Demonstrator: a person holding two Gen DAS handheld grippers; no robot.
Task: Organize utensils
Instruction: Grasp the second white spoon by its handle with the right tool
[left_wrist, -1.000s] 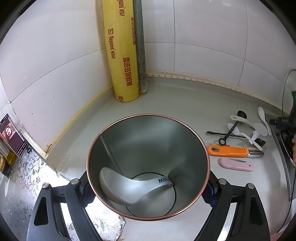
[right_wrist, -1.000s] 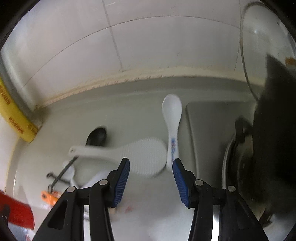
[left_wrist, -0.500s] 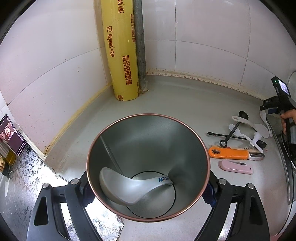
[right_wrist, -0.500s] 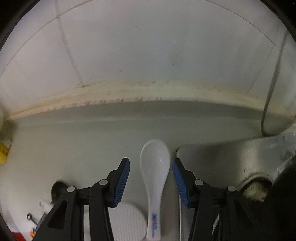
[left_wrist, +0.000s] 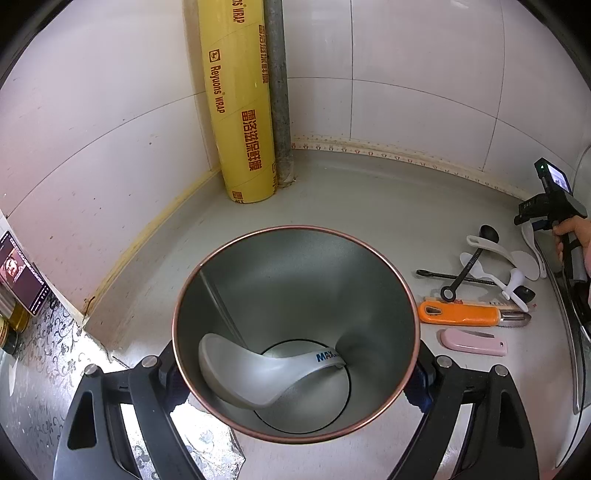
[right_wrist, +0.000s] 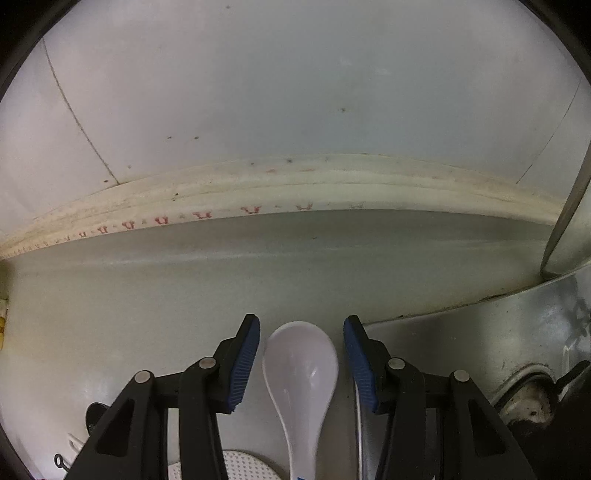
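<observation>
Left tongs: clamped on the metal cup, a grey spoon inside.
Right tongs: apart, straddling the white spoon.
White spoon: flat on the counter, bowl between the pads.

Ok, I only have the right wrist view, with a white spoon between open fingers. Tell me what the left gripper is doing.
Observer: The left gripper is shut on a metal cup with a copper-coloured rim, upright on the counter.
Operator: Say what's in the cup.
Observer: One white spoon with blue lettering on its handle lies inside, bowl against the wall.
Operator: List what's still out on the counter.
Observer: To the cup's right lie an orange-handled peeler, a pink folded knife, a white rice paddle and thin black utensils.
Operator: Place my gripper.
Observer: The right gripper is just beyond that pile, near the counter's far right.
</observation>
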